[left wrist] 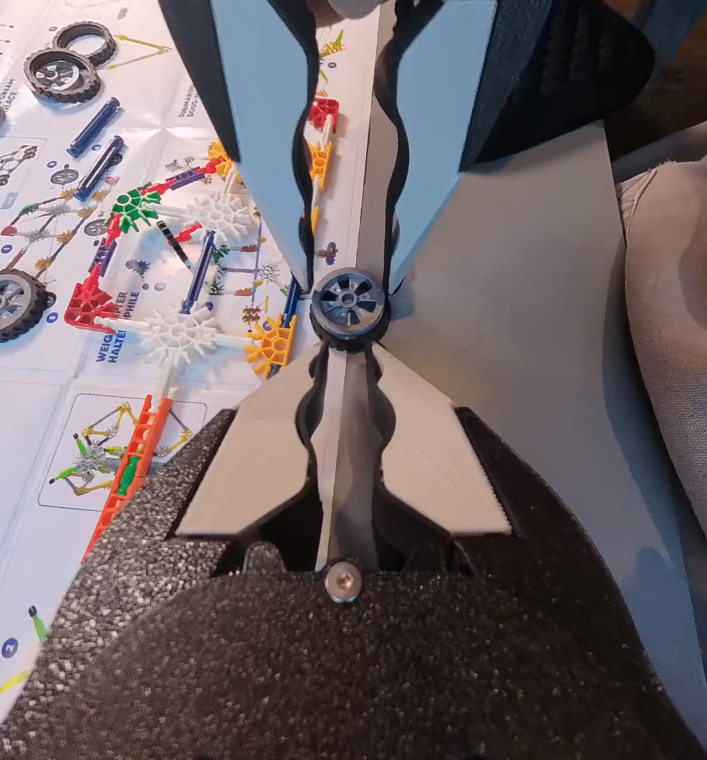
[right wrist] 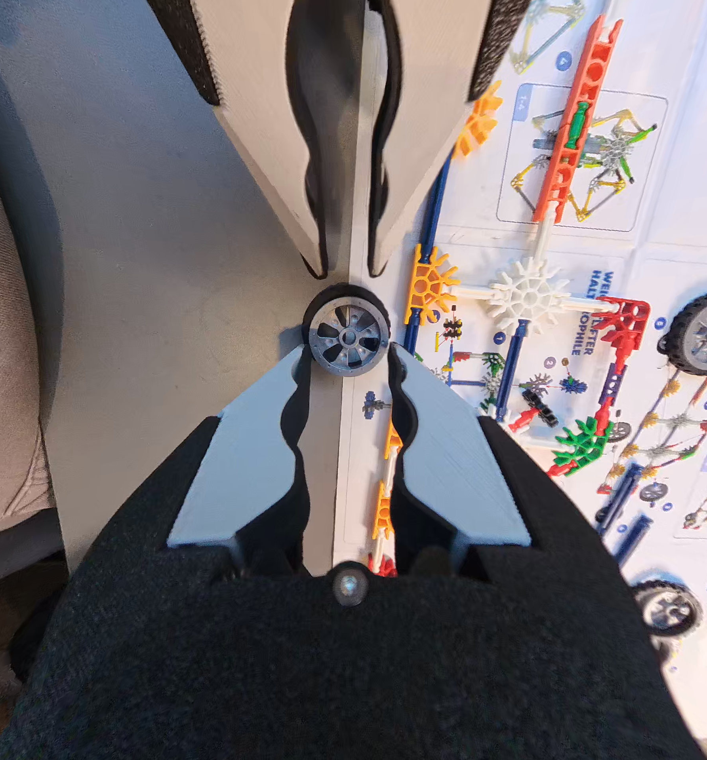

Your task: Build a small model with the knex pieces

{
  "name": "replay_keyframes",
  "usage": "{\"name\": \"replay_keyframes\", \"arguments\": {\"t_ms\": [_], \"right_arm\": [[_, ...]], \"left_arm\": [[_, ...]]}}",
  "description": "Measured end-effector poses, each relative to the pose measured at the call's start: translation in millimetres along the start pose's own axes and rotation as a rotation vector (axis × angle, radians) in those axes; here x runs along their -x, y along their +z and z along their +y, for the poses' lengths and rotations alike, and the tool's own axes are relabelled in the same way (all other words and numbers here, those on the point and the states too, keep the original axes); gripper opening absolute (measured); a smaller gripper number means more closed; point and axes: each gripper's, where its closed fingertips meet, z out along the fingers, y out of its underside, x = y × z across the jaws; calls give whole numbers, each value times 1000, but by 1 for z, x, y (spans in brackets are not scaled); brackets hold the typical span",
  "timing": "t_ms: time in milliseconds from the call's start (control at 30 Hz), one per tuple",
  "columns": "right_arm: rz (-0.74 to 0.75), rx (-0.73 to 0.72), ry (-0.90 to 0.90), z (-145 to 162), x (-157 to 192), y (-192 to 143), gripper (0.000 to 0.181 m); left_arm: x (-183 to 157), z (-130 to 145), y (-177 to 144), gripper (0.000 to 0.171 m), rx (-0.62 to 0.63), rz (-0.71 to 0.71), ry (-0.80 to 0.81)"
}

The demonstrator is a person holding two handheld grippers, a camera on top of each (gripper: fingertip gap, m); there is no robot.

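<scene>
A small wheel (left wrist: 346, 302) with a grey spoked hub and a black tyre sits at the edge of the printed sheet, between the two grippers, which face each other. My right gripper (right wrist: 347, 349), with blue fingers (right wrist: 257, 436), is shut on the wheel (right wrist: 347, 335), one tip on each side of it. It also shows at the top of the left wrist view (left wrist: 348, 283). My left gripper (left wrist: 347, 349), with beige fingers (left wrist: 425, 444), has its jaws a narrow gap apart. Its tips are at the tyre's near edge with nothing between them.
A building-toy frame of white snowflake connectors (left wrist: 177, 332), yellow connectors (left wrist: 272, 344), red and green pieces and blue rods lies on a printed instruction sheet (left wrist: 22, 411). Loose wheels (left wrist: 2, 304), a tyre (left wrist: 84, 39) and an orange strip (left wrist: 141, 444) lie there too. Grey tabletop (left wrist: 508, 329). The tips of both grippers are at nearly the same place.
</scene>
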Motion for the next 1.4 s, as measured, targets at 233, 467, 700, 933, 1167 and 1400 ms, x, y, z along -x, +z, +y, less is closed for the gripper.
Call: {"name": "replay_keyframes", "arguments": {"t_ms": [233,467,700,933,1167,1400], "right_arm": [[-51,-109,47,-12,6,-4,25],[-37,-87,47,-14,3,8,8],[-18,-38,-6,-15,2,9,6],[-1,-101,20,-16,-1,11,1],[50,-187,65,-16,-2,11,2],[80,-218,61,-17,-2,11,2]], "left_arm": [[0,2,2,16,13,-1,0],[-1,4,2,16,24,2,0],[-1,6,3,16,36,7,-5],[3,-1,6,17,10,5,-98],[8,1,13,15,44,-23,-157],[5,4,14,7,92,-42,-125]]}}
